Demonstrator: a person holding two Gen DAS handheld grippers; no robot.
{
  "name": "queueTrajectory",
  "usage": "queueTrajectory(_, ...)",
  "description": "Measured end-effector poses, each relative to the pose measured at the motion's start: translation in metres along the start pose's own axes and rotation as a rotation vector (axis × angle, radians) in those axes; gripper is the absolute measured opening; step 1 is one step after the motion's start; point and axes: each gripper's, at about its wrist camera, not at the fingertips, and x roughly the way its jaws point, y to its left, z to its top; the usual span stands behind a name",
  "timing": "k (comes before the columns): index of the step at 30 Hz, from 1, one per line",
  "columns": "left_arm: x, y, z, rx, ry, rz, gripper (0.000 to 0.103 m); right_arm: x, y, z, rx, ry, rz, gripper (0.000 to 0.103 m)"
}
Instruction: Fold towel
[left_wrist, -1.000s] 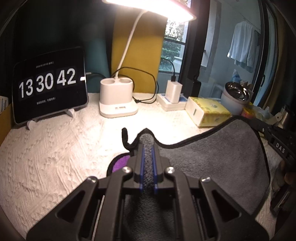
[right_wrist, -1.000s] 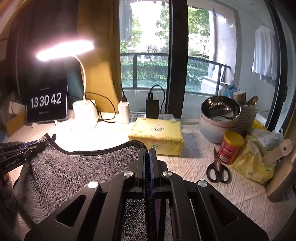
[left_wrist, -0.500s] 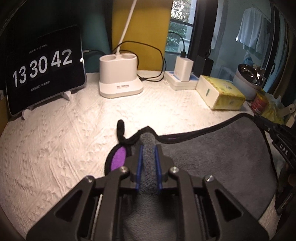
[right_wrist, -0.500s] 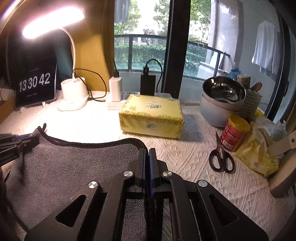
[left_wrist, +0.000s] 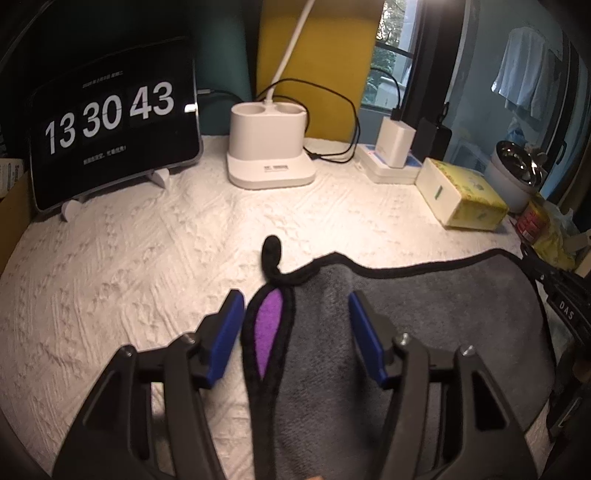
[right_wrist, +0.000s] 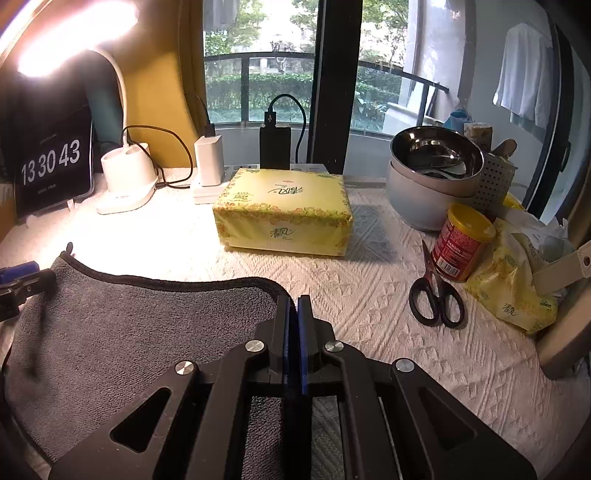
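A grey towel (left_wrist: 417, 325) with black edging and a purple underside lies folded on the white textured table cover. Its left corner with a black hanging loop (left_wrist: 271, 254) lies between the blue pads of my left gripper (left_wrist: 295, 314), which is open and no longer pinches it. In the right wrist view the towel (right_wrist: 140, 325) spreads to the left. My right gripper (right_wrist: 294, 306) is shut on the towel's right corner. The left gripper's tip shows at the far left of the right wrist view (right_wrist: 22, 277).
A yellow tissue pack (right_wrist: 282, 210) lies just beyond the towel. Black scissors (right_wrist: 436, 295), a red can (right_wrist: 461, 247), stacked bowls (right_wrist: 436, 177) and yellow bags are at the right. A clock tablet (left_wrist: 110, 122), lamp base (left_wrist: 269, 151) and chargers line the back.
My left gripper has opened and let go of the towel's left corner, which now lies on the table. Both grippers came down and forward. The right gripper stays shut.
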Motion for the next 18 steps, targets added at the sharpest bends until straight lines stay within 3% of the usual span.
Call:
queueTrajectory(3, -0.004, 0.000, 0.000, -0.002, -0.002, 0.002, 0.062, 0.001, -0.001, -0.001, 0.008, 0.016, 0.005, 0.008)
queueTrajectory(7, -0.014, -0.002, 0.000, 0.000, -0.018, -0.002, 0.066, -0.002, 0.000, -0.002, 0.011, 0.026, 0.010, 0.024)
queueTrajectory(18, -0.047, -0.006, -0.006, 0.008, -0.060, -0.010, 0.067, -0.031, 0.004, -0.006, 0.016, -0.004, 0.027, 0.027)
